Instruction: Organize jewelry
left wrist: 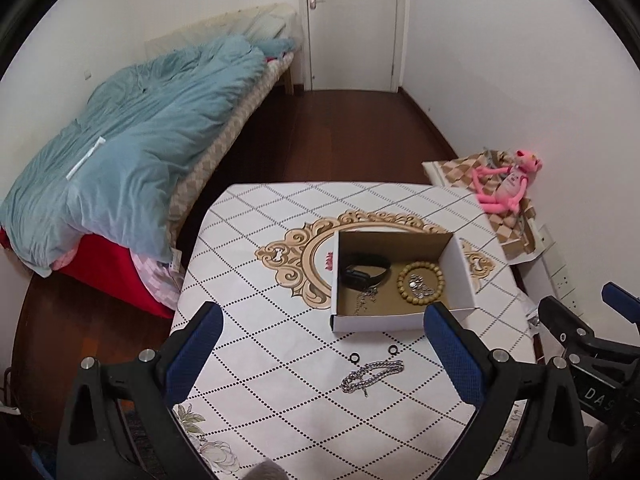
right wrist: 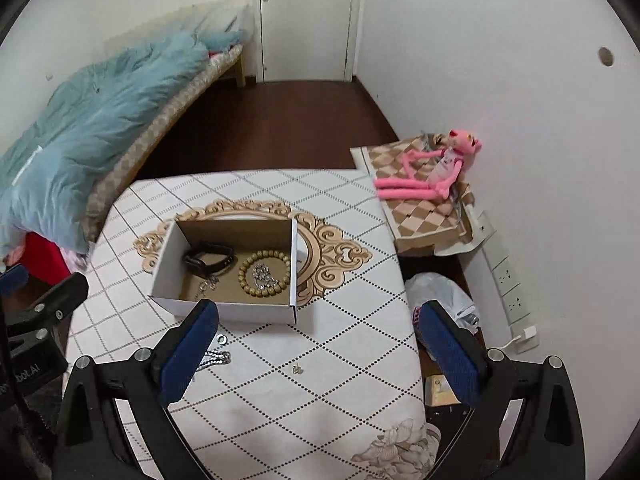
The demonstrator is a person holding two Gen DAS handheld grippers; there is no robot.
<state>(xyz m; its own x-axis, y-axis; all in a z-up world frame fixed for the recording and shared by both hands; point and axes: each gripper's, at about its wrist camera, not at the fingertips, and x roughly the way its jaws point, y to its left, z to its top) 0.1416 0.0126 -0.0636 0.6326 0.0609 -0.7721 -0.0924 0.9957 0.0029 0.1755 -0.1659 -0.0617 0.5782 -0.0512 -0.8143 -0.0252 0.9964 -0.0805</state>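
An open white cardboard box (left wrist: 464, 280) (right wrist: 224, 312) stands on the patterned table. Inside lie a black watch band (left wrist: 366, 270) (right wrist: 208, 260), a wooden bead bracelet (left wrist: 420, 282) (right wrist: 264, 274) around silver jewelry, and a thin chain. On the table in front of the box lie a silver chain (left wrist: 372, 374) (right wrist: 218, 357), two small dark rings (left wrist: 354, 357) and a tiny silver piece (right wrist: 297, 369). My left gripper (left wrist: 322, 322) is open and empty above the chain. My right gripper (right wrist: 318, 320) is open and empty near the box's front right corner.
A bed with a blue quilt (left wrist: 132, 148) is on the left. A pink plush toy (left wrist: 506, 184) (right wrist: 432, 168) lies on a checkered cloth at the right. A white plastic bag (right wrist: 444, 296) and wall sockets (right wrist: 508, 280) are past the table's right edge.
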